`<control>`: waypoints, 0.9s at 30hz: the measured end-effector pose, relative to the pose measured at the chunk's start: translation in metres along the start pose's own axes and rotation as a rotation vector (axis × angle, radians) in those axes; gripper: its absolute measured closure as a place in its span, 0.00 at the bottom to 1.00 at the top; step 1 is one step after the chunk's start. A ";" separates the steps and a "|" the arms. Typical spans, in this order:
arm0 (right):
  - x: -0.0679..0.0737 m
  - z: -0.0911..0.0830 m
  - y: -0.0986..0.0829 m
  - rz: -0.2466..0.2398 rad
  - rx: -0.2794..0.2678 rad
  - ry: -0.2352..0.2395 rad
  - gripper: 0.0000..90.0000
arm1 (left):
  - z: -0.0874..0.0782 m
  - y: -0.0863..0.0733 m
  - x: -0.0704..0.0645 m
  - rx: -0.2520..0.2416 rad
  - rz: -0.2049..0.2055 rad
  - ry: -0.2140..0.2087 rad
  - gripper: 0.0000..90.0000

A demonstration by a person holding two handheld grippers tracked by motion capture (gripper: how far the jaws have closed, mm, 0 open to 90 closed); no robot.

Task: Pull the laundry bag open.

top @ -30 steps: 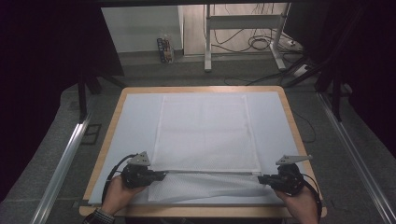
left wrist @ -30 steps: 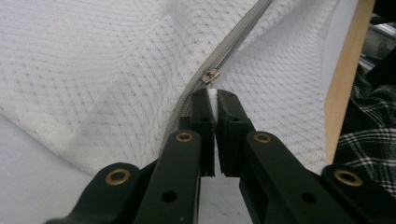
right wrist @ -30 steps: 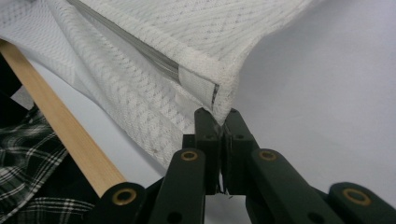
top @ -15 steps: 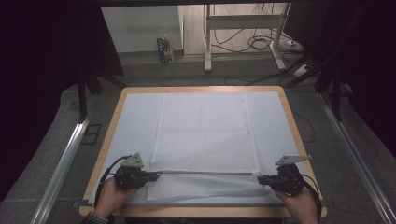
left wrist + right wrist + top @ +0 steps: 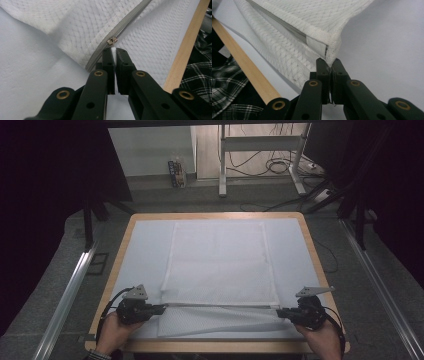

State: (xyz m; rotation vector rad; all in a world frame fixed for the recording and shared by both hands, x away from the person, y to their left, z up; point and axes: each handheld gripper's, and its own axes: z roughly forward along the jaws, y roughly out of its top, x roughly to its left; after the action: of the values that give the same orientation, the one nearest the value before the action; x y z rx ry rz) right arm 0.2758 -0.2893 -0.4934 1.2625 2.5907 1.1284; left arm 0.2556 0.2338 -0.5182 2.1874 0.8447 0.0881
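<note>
- High view: the white mesh cover lies flat mid-table, its near edge lifted and stretched between the left gripper and right gripper; likely a fold away from the person is beginning.
- Left gripper view: jaws pinched on fabric beside the zipper pull.
- Right gripper view: jaws clamped on the near-right corner; next, carry both corners evenly.

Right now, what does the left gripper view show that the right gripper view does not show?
The left gripper view alone shows the small metal zipper pull on the grey zipper, just beyond the left tongs, which pinch a white tab. The right gripper view alone shows the folded white patch at the zipper's end, where the right tongs pinch the bag's corner. Both share the white mesh bag, the wooden table edge and plaid cloth beyond it.
</note>
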 end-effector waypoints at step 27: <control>-0.001 -0.002 -0.001 0.014 0.001 -0.010 0.96 | -0.008 -0.009 0.010 0.011 -0.031 0.059 0.97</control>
State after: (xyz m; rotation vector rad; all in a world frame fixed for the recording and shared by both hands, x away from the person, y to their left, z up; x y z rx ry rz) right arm 0.2747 -0.2913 -0.4928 1.2858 2.5790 1.1200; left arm 0.2558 0.2492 -0.5211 2.1905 0.9140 0.1341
